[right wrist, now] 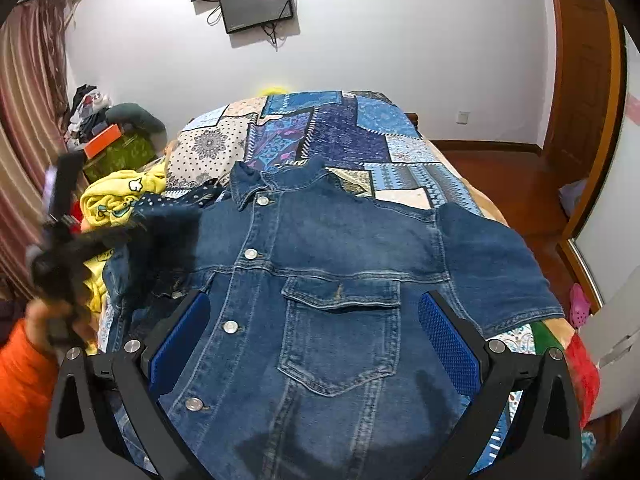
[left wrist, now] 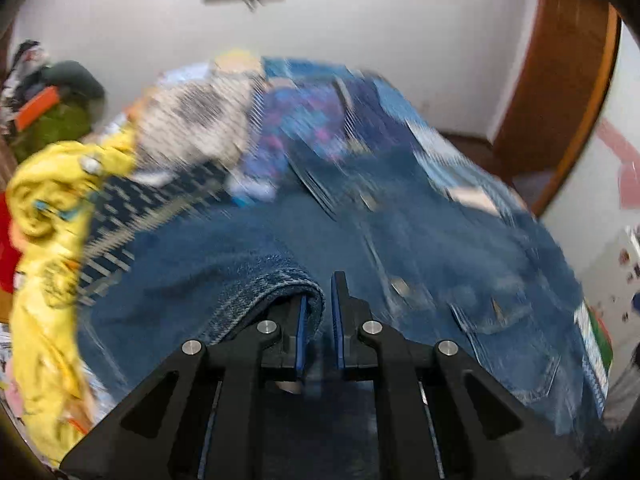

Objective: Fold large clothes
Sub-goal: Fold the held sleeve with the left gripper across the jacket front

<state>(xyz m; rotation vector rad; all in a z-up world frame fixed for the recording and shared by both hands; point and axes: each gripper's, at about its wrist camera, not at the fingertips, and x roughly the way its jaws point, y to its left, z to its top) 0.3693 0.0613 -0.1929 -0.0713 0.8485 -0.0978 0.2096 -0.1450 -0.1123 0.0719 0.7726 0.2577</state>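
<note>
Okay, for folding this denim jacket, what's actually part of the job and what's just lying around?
Part of the job:
- denim jacket
- left gripper, shut on the jacket's sleeve cuff
- right gripper, open over the jacket

Lying about:
- yellow garment
- patchwork bedspread
- orange box

Denim, patchwork cotton and matt black plastic under my cameras.

I see the denim jacket (right wrist: 320, 276) as heavy, rough-woven blue cloth with pale stitched seams and shiny metal snap buttons (right wrist: 231, 326); its cuff (left wrist: 280, 284) shows a faded, ribbed weave. The bedspread (right wrist: 320, 128) under it looks like thin, smooth printed cotton. The yellow garment (left wrist: 48, 216) reads as soft, matt knit. My left gripper (left wrist: 320, 316) and right gripper (right wrist: 314, 340) are matt black plastic with bright steel pivot pins; the pads (right wrist: 448, 344) are blue with a fine, grippy texture. The door (right wrist: 580, 80) is glossy varnished wood, and my sleeve (right wrist: 24, 380) is smooth orange fabric.
</note>
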